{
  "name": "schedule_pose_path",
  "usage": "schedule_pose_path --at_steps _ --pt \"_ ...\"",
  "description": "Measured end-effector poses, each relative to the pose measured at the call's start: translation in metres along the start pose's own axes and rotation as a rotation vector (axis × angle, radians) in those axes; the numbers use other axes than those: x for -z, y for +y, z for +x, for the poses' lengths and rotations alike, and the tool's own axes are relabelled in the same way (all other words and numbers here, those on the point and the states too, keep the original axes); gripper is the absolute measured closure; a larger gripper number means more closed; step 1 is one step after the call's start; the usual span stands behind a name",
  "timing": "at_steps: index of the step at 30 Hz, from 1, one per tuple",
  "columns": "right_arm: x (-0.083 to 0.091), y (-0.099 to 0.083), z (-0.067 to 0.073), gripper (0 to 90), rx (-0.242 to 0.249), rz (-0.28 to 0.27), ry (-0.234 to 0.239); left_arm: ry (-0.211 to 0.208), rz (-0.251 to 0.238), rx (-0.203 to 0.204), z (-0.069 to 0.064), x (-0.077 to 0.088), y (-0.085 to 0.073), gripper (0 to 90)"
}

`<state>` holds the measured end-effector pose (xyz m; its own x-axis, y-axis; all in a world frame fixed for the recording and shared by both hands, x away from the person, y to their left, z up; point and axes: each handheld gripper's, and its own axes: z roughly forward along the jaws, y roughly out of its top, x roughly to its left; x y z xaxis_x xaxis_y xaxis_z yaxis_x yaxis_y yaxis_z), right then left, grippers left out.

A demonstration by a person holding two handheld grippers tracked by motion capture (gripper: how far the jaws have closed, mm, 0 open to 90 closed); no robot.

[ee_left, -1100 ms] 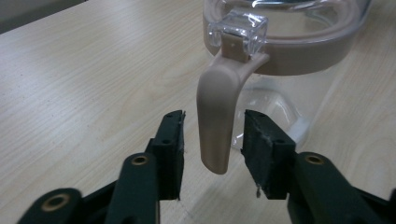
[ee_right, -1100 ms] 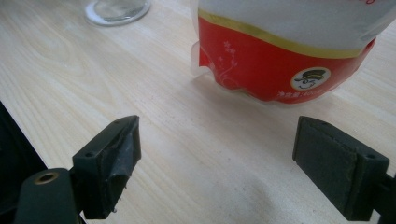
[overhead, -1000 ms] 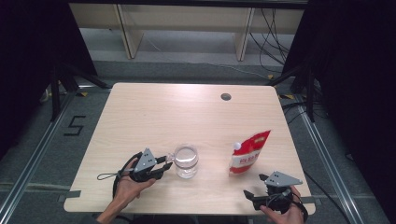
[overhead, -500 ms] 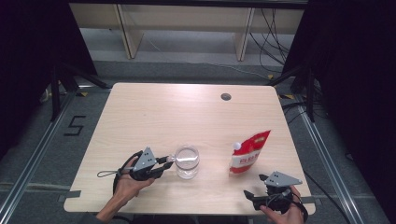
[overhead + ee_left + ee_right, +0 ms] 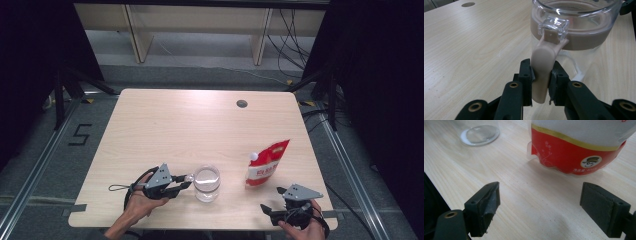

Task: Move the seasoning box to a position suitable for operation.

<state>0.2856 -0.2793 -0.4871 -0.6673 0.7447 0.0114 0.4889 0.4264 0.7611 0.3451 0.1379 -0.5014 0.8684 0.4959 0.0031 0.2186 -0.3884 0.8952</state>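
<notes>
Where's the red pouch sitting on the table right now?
In the high view the red pouch stands at the table's front right, right of the clear jar and just beyond the right tongs, whose open jaws don't touch it.

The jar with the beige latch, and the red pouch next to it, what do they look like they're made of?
The jar looks like clear glass or hard plastic: see-through, with glossy highlights on the rim. Its latch, clamped by the left gripper, looks like smooth matte beige plastic on a clear block. The red pouch looks like glossy printed plastic film, creased at its base.
</notes>
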Motion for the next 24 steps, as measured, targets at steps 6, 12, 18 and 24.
schedule_pose_path --at_steps 6,12,18,24 --pt "-0.002 0.0 0.0 17.4 0.015 -0.007 0.018 -0.014 0.002 0.001 -0.005 -0.001 0.001 74.3" --pt "-0.001 0.0 0.002 17.5 0.005 0.004 0.006 -0.023 0.005 0.017 -0.007 0.001 -0.001 73.9" --pt "-0.002 -0.001 0.0 17.5 0.013 0.003 0.025 0.0 0.053 0.006 -0.009 0.003 0.0 62.5" --pt "-0.002 -0.002 0.0 17.5 -0.017 0.006 0.021 0.014 0.052 0.031 -0.013 0.014 0.009 38.0"
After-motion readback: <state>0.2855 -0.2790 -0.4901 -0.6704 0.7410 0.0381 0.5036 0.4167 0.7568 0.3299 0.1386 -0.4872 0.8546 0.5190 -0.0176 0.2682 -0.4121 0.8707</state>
